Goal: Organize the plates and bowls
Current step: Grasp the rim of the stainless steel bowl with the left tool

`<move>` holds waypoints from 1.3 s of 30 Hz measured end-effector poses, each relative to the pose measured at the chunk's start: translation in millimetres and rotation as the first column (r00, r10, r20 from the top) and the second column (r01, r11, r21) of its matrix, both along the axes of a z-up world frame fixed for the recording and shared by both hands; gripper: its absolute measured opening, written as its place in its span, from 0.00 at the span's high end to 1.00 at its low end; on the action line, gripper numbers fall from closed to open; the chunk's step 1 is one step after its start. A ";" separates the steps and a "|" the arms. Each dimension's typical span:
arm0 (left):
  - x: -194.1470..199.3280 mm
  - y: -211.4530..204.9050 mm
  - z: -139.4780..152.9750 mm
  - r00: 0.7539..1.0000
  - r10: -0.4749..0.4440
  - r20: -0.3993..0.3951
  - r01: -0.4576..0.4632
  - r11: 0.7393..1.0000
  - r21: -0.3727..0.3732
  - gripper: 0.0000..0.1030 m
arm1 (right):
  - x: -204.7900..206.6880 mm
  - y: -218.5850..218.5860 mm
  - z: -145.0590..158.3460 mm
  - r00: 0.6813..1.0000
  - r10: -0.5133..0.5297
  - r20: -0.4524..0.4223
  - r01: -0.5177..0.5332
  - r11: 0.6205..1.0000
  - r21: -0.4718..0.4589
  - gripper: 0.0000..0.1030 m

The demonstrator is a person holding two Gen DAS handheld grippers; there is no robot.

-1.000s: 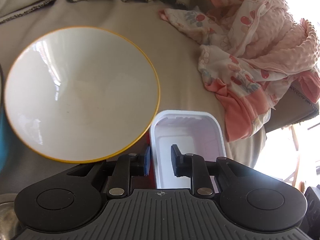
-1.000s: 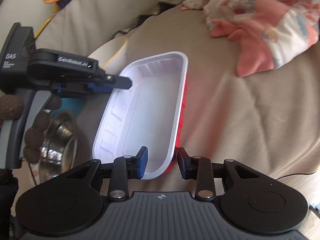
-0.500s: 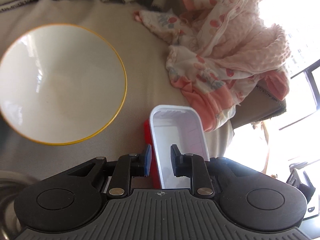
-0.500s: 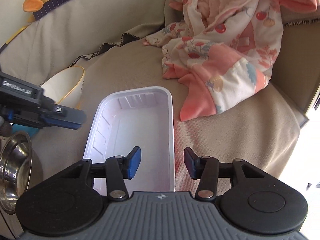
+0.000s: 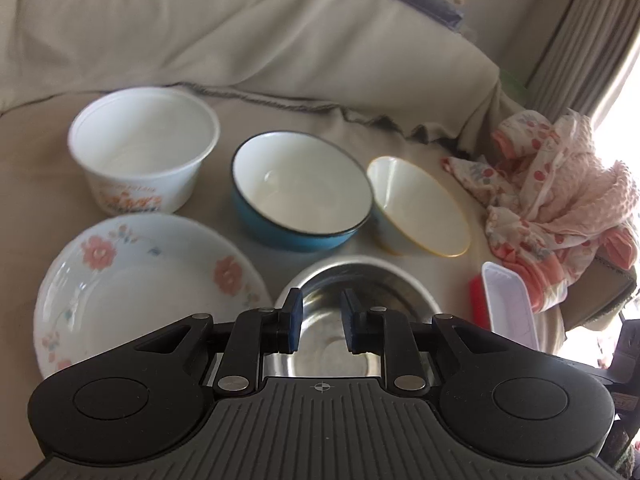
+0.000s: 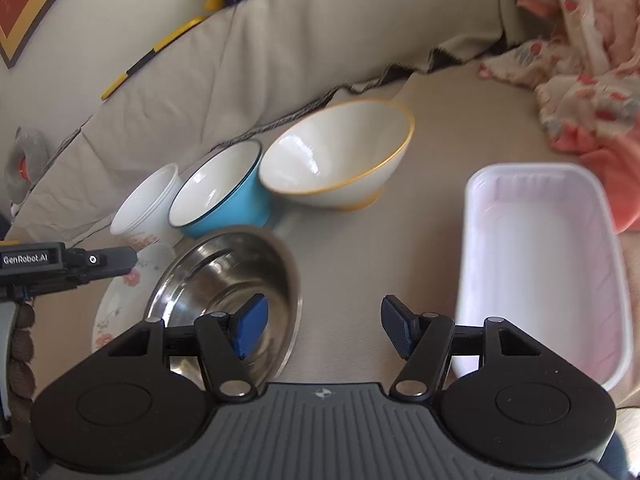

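Observation:
On the beige sofa seat stand a white paper tub (image 5: pixel 144 148), a blue bowl (image 5: pixel 300 192), a yellow-rimmed white bowl (image 5: pixel 420 208), a floral plate (image 5: pixel 136 280), a steel bowl (image 5: pixel 360 292) and a white tray with red outside (image 5: pixel 508 304). My left gripper (image 5: pixel 320 326) hovers over the steel bowl, jaws a small gap apart, empty. My right gripper (image 6: pixel 324 326) is open wide and empty, between the steel bowl (image 6: pixel 228 276) and the tray (image 6: pixel 540 256). The yellow-rimmed bowl (image 6: pixel 340 152) and blue bowl (image 6: pixel 220 192) lie beyond.
A pink patterned blanket (image 5: pixel 560 196) is bunched at the right end of the seat, also in the right wrist view (image 6: pixel 580 60). The sofa back (image 5: pixel 240 32) rises behind the dishes. The left gripper's body (image 6: pixel 60 264) shows at the left edge.
Both grippers let go of the white tray and pulled back. The left swung left over the steel bowl. The right opened wide; the tray now rests on the seat.

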State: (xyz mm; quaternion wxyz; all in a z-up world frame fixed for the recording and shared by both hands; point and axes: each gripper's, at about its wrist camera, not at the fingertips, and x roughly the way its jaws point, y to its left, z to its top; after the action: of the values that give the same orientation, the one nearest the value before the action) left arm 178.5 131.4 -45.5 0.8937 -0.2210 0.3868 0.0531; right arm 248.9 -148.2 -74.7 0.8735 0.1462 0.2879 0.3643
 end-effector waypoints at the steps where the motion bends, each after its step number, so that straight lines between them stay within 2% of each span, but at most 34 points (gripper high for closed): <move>1: -3.9 3.6 -7.1 1.000 0.015 -0.012 -0.015 1.000 0.005 0.78 | 2.6 8.1 -2.7 1.000 0.016 -0.019 -0.016 1.000 0.002 0.39; 4: -9.2 9.4 -22.6 0.999 0.044 -0.022 -0.044 0.999 0.007 0.78 | 7.6 31.3 -11.7 0.996 0.045 -0.071 -0.046 0.999 -0.005 0.40; 6: -11.0 12.5 -30.4 0.999 0.039 -0.030 -0.039 0.999 -0.011 0.78 | 11.2 39.3 -14.3 0.994 0.065 -0.091 -0.066 0.998 -0.013 0.54; 8: -7.2 10.8 -35.4 0.999 0.026 -0.040 -0.026 1.000 -0.013 0.77 | 11.3 46.2 -14.4 0.992 0.088 -0.092 -0.091 0.995 -0.027 0.63; 9: -5.9 8.6 -36.4 0.999 0.024 -0.044 -0.024 1.000 -0.001 0.77 | 6.9 48.2 -14.3 0.992 0.099 -0.083 -0.102 0.994 -0.032 0.65; 11: -5.7 6.1 -38.3 0.998 0.022 -0.052 -0.021 1.000 0.007 0.77 | 1.8 48.5 -13.5 0.993 0.100 -0.061 -0.103 0.994 -0.049 0.65; 13: -6.4 3.3 -39.1 0.998 0.012 -0.057 -0.013 1.000 -0.017 0.77 | 2.4 42.8 -14.0 0.992 0.101 -0.070 -0.104 0.994 -0.040 0.65; 19: -0.8 -24.3 -47.8 0.990 -0.108 -0.095 0.101 0.992 -0.075 0.76 | 4.3 12.0 -12.2 0.998 0.026 -0.064 -0.029 0.998 -0.051 0.64; 23: 9.2 -35.3 -63.5 0.984 -0.136 -0.112 0.122 0.985 -0.119 0.77 | 13.6 -1.2 -18.5 0.996 -0.012 -0.085 0.007 0.998 -0.056 0.64; 29: 16.0 -44.4 -75.1 0.983 -0.131 -0.132 0.118 0.988 -0.102 0.75 | 15.0 4.6 -24.1 0.995 -0.008 -0.095 0.003 0.998 -0.059 0.62; 35: 9.1 -37.2 -71.1 0.984 -0.109 -0.141 0.097 0.991 -0.090 0.77 | 10.4 7.4 -18.9 0.995 0.013 -0.098 -0.019 0.998 -0.064 0.60; 39: -6.4 -28.6 -51.5 0.995 -0.080 -0.059 0.077 0.996 -0.041 0.77 | -7.5 15.1 2.8 0.999 0.030 -0.022 -0.032 0.997 -0.076 0.60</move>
State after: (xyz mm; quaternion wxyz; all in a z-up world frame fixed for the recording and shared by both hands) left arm 172.1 102.8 -96.9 0.8787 -0.2210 0.4228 0.0172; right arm 241.4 -133.1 -71.9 0.8696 0.1118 0.3131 0.3650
